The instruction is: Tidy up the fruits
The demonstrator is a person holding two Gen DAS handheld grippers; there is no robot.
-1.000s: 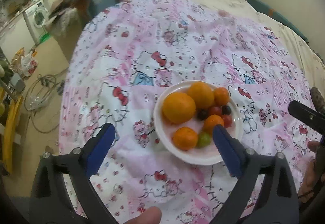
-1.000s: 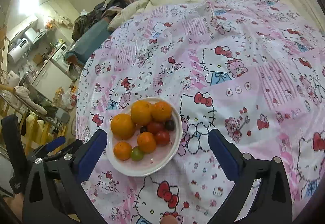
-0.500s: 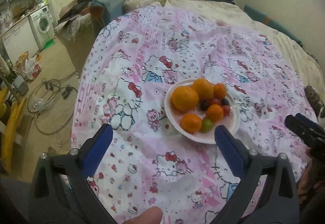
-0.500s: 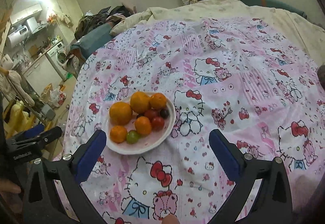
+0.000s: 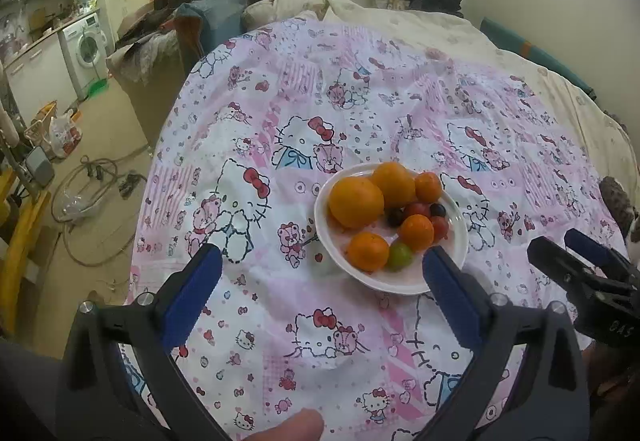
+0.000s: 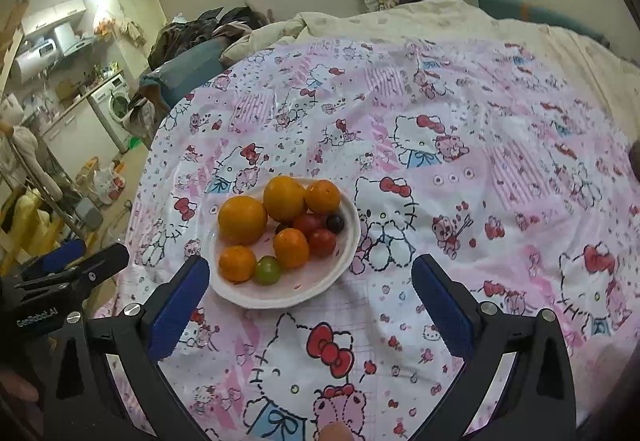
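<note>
Two views. Left wrist: your left gripper [image 5: 320, 287], fingers spread and empty, hangs just short of the white plate [image 5: 456, 253] on the patterned cloth [image 5: 360, 89]. Right wrist: your right gripper [image 6: 310, 299], likewise wide and empty, faces the oranges [image 6: 242, 219]; these look firm and round, so pinch across the middle, gently with the softer-looking tomatoes [image 6: 322, 242].

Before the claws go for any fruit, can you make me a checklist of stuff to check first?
1. Left claw open and empty: ok.
2. Right claw open and empty: ok.
3. White plate flat on the pink cloth, not tipped: ok.
4. All fruit on the plate, none rolled off: ok.
5. Green grape at the near edge free to grab: not ok, it touches a small orange and another orange.
6. A second dish to sort fruit into: cannot tell, none in view.
</note>
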